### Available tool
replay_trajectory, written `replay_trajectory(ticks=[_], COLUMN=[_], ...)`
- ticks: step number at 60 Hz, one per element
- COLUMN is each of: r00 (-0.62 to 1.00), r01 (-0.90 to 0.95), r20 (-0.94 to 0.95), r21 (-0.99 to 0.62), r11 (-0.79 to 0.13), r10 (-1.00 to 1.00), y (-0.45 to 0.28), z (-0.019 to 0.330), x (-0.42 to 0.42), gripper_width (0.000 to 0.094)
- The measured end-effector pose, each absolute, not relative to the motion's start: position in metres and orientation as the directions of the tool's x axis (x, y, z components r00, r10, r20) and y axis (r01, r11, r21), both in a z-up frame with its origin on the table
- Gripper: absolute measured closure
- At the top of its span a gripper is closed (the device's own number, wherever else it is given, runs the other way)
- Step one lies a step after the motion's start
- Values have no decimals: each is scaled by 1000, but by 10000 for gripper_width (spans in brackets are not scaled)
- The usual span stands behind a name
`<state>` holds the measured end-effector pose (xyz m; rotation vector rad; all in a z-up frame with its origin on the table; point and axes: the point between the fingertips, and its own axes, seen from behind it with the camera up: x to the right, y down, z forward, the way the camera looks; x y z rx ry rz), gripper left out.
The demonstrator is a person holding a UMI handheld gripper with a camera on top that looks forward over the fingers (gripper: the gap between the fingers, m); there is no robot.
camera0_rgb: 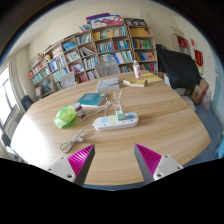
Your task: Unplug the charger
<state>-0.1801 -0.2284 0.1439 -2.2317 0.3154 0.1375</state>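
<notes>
Charger [121, 115] sits plugged upright into the white power strip [115, 122] near the middle of the tabletop [150, 135], well beyond my fingers. My hand-held gripper [116, 158] is spread apart, holding nothing. I judge the plug small, rigid and light but seated firmly; I'd pinch its body across the sides, and the light strip may lift with it.

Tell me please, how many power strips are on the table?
1. The power strip lies on the round table, just beyond the open gripper; a charger is plugged into it. None seems hidden.
</notes>
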Motion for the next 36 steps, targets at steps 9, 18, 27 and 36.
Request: replay_trajectory(ticks=[9, 18, 27, 36], r00=[977, 990, 989, 996], r01=[-205, -103, -64, -55], r20=[-126, -31, 19, -10], r21=[-782, -829, -833, -846], r11=[-589, -550, -549, -531], r10=[-172, -138, -144, -87], y=[-172, -100, -37, 8], z=[135, 106, 62, 37], x=[-182, -156, -122, -124], gripper_width=[108, 116, 132, 242])
